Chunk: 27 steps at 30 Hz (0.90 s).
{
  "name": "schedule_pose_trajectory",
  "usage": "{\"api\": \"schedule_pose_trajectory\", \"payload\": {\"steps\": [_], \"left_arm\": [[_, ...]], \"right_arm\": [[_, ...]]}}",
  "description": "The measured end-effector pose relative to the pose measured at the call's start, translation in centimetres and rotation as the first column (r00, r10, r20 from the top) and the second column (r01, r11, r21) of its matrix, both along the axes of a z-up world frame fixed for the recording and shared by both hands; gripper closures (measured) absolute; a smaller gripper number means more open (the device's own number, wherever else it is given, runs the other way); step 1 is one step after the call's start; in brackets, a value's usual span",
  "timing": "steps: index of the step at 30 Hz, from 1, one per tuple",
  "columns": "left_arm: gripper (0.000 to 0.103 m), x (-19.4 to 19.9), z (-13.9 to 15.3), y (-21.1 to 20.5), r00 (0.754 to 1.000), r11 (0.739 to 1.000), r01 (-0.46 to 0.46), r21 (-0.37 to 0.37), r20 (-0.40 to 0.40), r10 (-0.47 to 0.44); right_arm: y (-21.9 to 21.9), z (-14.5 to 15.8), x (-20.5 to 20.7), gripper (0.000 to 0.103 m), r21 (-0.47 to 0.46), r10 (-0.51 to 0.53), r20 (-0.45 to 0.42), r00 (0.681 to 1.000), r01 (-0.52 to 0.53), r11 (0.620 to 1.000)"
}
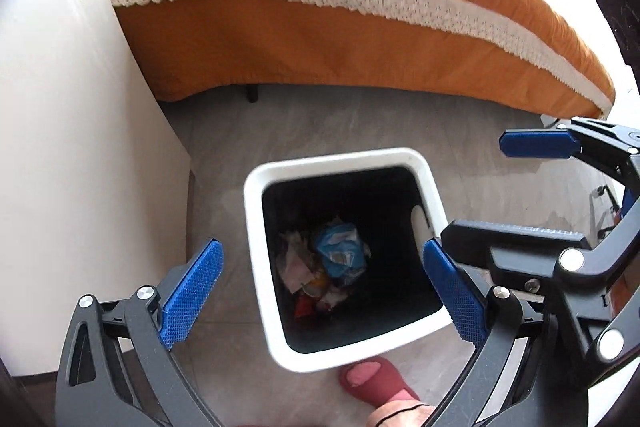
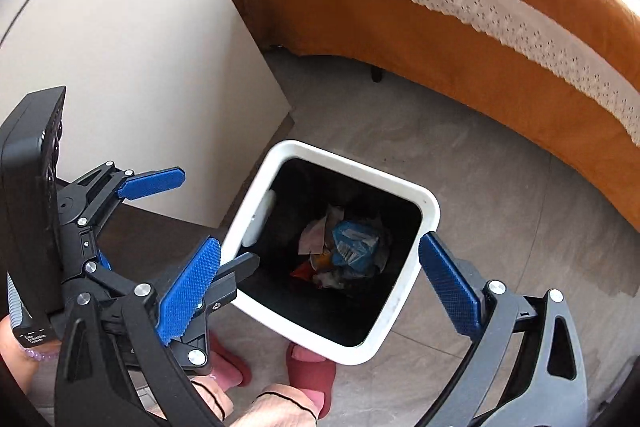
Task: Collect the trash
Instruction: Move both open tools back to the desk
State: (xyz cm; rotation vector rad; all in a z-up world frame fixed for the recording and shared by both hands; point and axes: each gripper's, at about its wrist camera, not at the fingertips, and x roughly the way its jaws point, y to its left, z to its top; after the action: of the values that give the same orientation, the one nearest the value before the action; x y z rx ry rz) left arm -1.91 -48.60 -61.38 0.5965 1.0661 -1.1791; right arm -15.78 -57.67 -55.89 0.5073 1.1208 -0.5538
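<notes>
1. The left gripper (image 1: 322, 293) hangs above the bin with its blue pads spread wide and nothing between them; in its own view the bin's mouth sits between the two fingers.
2. The right gripper (image 2: 320, 283) is likewise spread wide and empty, its pads flanking the bin's opening from the other side. Each gripper shows in the other's view, just beside it: the right one at the right edge of the left wrist view, the left one at the left edge of the right wrist view.
3. The trash bin (image 1: 256, 259) is a white, roughly square container with a black liner inside, standing upright on the floor directly below both grippers.
4. The trash (image 2: 344, 247) lies at the bottom of the bin: a crumpled blue wrapper (image 1: 340, 251) on top, pale pink and white paper scraps beside it, and some red and orange bits underneath.
5. The person's feet in red slippers (image 2: 310, 367) stand just beside the near edge of the bin.
6. A white cabinet (image 1: 72, 147) stands to the left of the bin, close by.
7. The grey tiled floor (image 2: 500, 195) stretches beyond the bin to a bed (image 1: 320, 39) covered in orange fabric with a white lace trim band; one dark bed leg shows beneath its edge.
</notes>
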Motion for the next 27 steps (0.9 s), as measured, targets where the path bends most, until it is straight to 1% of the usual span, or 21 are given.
{"api": "schedule_pose_trajectory", "payload": {"steps": [2, 5, 8, 12, 14, 15, 19, 20, 23, 27], "left_arm": [[0.005, 0.0, 1.3, 0.0, 1.000, 1.000, -0.004, -0.006, 0.005, 0.004], [0.005, 0.3, 3.6, 0.2, 1.000, 1.000, -0.014, -0.025, 0.006, 0.014], [0.005, 0.8, 6.4, 0.6, 0.999, 0.999, -0.036, -0.040, 0.008, 0.036], [0.005, 1.4, 11.6, 1.4, 0.997, 0.994, -0.076, -0.080, 0.021, 0.078], [0.005, 1.5, 14.0, 1.7, 0.995, 0.992, -0.089, -0.094, 0.039, 0.093], [0.005, 1.5, 15.6, 2.0, 0.993, 0.990, -0.097, -0.104, 0.054, 0.103], [0.005, 1.8, 20.9, 2.9, 0.986, 0.980, -0.136, -0.144, 0.075, 0.148], [0.005, 1.8, 21.8, 3.0, 0.984, 0.978, -0.146, -0.149, 0.079, 0.159], [0.005, 1.9, 25.1, 3.8, 0.977, 0.968, -0.181, -0.172, 0.084, 0.198], [0.005, 1.9, 29.8, 5.2, 0.965, 0.953, -0.212, -0.218, 0.106, 0.239]], "right_arm": [[0.1, 1.2, 0.3, 0.004, -0.015, 0.006, 0.009, 1.000, -0.006, 1.000], [0.4, 3.8, 0.8, 0.004, -0.039, 0.022, 0.025, 0.999, -0.021, 0.999], [0.5, 6.2, 1.2, 0.004, -0.057, 0.034, 0.039, 0.999, -0.031, 0.998], [0.8, 11.1, 1.5, 0.004, -0.090, 0.048, 0.086, 0.995, -0.040, 0.995], [1.1, 13.9, 1.7, 0.004, -0.118, 0.059, 0.110, 0.992, -0.046, 0.992], [1.2, 15.0, 1.9, 0.004, -0.126, 0.065, 0.119, 0.991, -0.050, 0.991], [1.9, 20.1, 2.2, 0.004, -0.183, 0.097, 0.169, 0.981, -0.065, 0.981], [2.1, 21.4, 2.3, 0.004, -0.192, 0.102, 0.185, 0.978, -0.066, 0.979], [2.7, 24.7, 2.5, 0.004, -0.227, 0.121, 0.219, 0.968, -0.070, 0.971], [3.4, 28.3, 3.0, 0.004, -0.261, 0.152, 0.262, 0.953, -0.082, 0.962]]}}
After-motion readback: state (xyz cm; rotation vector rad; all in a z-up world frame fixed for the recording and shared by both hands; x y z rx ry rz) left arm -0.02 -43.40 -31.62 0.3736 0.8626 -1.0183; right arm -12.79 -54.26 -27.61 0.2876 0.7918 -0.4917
